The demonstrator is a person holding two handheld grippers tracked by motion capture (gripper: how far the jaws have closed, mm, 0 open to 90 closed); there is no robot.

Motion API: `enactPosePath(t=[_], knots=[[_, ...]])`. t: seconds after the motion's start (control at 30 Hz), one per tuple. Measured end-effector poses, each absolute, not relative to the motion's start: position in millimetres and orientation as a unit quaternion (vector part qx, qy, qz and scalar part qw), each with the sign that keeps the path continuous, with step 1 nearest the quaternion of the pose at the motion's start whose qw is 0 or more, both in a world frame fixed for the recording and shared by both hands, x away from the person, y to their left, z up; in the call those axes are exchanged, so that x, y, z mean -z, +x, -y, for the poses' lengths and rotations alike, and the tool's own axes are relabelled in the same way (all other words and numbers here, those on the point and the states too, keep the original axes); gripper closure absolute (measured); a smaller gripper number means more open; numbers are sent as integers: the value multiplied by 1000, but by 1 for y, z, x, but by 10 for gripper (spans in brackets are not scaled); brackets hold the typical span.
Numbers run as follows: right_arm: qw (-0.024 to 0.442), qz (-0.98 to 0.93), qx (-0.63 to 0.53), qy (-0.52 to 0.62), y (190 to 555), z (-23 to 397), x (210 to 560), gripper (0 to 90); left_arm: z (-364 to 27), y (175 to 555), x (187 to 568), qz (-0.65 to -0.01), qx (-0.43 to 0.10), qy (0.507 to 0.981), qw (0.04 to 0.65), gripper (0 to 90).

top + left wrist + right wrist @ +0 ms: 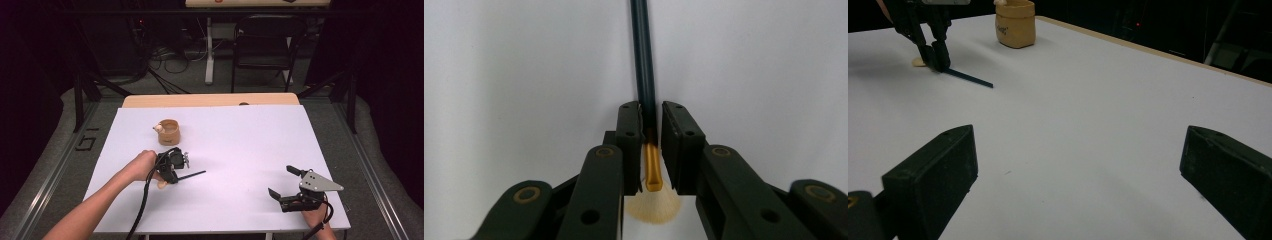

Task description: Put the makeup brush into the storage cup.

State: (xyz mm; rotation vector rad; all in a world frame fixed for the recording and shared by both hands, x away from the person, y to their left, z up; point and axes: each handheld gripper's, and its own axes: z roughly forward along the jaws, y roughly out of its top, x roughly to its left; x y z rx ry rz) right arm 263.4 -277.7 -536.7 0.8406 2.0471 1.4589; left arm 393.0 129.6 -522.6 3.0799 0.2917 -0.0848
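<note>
A thin brush (644, 60) with a dark handle, a gold ferrule and a pale fan of bristles lies on the white sheet (240, 145). My left gripper (651, 120) is shut on it where the handle meets the ferrule. From above, the left gripper (170, 176) points down at the sheet, and the brush handle (192, 175) sticks out to its right. A tan cup-like pot (169, 131) stands just beyond it. My right gripper (280, 180) rests near the front right, open, with nothing between its wide jaws (1078, 165).
In the right gripper view the pot (1015, 22) stands at the far end, and the left gripper (935, 55) holds the brush (970, 79) to its left. Past the table's wooden far edge (210, 100) stands a dark chair (265, 40).
</note>
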Motion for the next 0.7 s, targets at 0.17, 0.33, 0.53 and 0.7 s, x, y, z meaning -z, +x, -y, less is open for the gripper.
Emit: enactPosePath(t=[0.17, 0.33, 0.53, 0.7], knots=[[245, -746, -537, 308, 264, 277, 537, 15, -129, 393, 524, -93, 24, 995, 23, 798], [243, -750, -533, 308, 263, 278, 537, 15, -129, 392, 524, -93, 14, 995, 23, 824], [243, -750, -532, 308, 263, 277, 536, 16, -128, 391, 522, -85, 17, 996, 24, 826], [243, -750, -532, 308, 263, 277, 536, 16, -128, 389, 517, -80, 12, 996, 31, 830]])
